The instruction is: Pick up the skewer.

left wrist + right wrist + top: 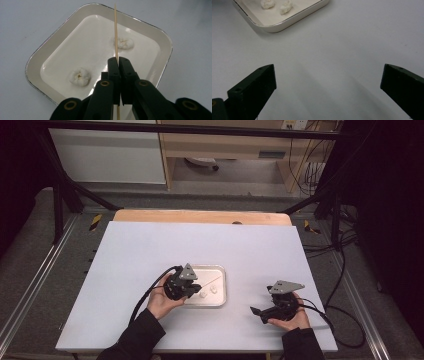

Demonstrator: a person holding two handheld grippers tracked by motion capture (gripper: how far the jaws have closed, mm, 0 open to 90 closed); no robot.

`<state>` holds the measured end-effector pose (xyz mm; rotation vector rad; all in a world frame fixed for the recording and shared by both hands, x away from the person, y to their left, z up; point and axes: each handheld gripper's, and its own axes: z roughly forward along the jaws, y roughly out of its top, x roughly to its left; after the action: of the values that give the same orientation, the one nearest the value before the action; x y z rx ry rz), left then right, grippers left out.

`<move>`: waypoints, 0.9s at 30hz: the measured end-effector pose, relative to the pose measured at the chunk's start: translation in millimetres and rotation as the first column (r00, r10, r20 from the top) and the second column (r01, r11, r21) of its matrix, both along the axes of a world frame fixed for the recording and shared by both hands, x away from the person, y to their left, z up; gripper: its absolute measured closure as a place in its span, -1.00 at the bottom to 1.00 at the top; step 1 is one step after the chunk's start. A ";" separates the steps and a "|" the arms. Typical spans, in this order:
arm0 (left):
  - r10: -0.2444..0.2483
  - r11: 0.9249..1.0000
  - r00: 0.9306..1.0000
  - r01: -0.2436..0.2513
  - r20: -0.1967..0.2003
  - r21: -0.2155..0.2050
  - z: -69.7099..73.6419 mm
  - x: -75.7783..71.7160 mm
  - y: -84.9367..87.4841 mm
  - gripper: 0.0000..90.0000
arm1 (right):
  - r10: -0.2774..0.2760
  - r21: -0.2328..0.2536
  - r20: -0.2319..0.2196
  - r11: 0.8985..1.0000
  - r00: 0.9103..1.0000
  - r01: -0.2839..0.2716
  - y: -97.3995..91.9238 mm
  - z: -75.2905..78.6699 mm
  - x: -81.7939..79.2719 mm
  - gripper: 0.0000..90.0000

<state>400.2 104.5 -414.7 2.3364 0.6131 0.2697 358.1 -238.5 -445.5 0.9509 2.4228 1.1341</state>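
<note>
From the high view, the white counter (150,255) carries a shallow cream tray (220,285) just left of its middle, near the person's edge. The left gripper (192,289) sits over the tray's left rim, held in the left hand (162,302), its black cable looping back toward the sleeve. A thin wooden skewer (210,281) pokes out from it, slanting across the tray. Two small white dough pieces (209,291) lie side by side in the tray, just beyond the gripper's tip. Over on the right, the right gripper (257,314) rests low near the counter, well apart from the tray, cupped in the right hand (290,320).

Now the left gripper view: the jaws are pressed together, pinching the skewer (116,30) between them, and it runs straight up the picture across the tray (45,53) to its far rim. One dough piece (79,77) sits to the left of the jaws, nearer the camera; the other dough piece (124,43) lies farther off, just right of the skewer, and whether the stick touches it is hard to tell.

The right gripper view: jaws spread wide, nothing between them, bare counter (332,62) below. A corner of the tray (287,21) shows at the top left, with both dough pieces (277,5) inside it.
</note>
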 end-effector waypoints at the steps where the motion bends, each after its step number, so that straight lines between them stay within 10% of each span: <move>1: -0.001 1.000 1.000 0.001 0.001 0.000 0.4 -0.7 0.1 0.96 | 0.006 -0.010 0.008 1.000 1.000 -0.006 2.5 1.0 0.0 -0.98; 27: -0.037 0.999 0.999 0.037 -0.014 0.005 13.0 -8.3 -9.0 0.96 | 0.130 -0.198 0.120 0.975 0.984 -0.105 39.5 19.1 -4.4 -0.95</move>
<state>392.0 95.4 -401.7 2.3543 0.5762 0.2382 353.7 -199.0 -426.3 0.6597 2.4524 0.9478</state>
